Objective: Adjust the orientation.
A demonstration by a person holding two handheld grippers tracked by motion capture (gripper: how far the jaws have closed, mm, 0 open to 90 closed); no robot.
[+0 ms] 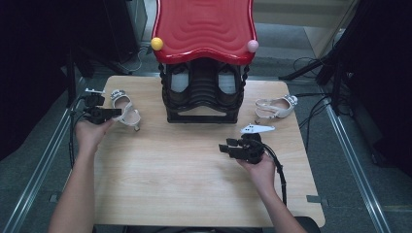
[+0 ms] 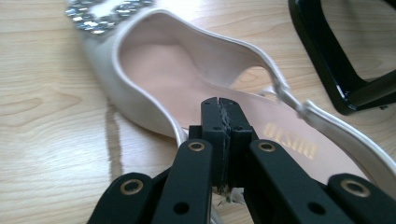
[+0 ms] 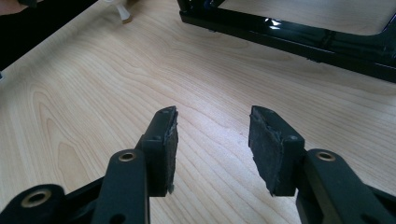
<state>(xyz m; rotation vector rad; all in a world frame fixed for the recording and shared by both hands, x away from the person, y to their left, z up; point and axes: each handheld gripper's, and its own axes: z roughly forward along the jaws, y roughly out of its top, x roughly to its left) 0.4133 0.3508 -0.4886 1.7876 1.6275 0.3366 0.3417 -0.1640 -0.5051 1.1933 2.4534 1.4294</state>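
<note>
White satin-look slingback pump (image 2: 187, 79) with a rhinestone buckle (image 2: 100, 16) on the toe, lying on the wooden table (image 1: 194, 184) at about nine o'clock from the black shoe rack (image 1: 202, 97). Likely light, with a stiff sole and heel but a soft, easily marked upper; smooth fabric probably slippery under hard pads, thin heel strap (image 2: 336, 126) floppy and a poor place to pull. Best taken, by this reading, across the firm side wall near the heel cup or over the rim of the insole, well clear of the stones. Left gripper (image 1: 114, 112) pressed fully together with nothing between the pads, tips hovering over or perhaps touching the pink insole at the heel end, toe of the shoe at eleven o'clock from the tips in the left gripper view, strap at three o'clock; contact not certain from here. Needs opening before any grasp. Right gripper (image 3: 212, 144) parked over bare wood at five o'clock from the rack, pads spread wide and holding nothing. Matching second pump (image 1: 277, 107) resting at three o'clock from the rack, well apart from the first, just beyond the right gripper.
</note>
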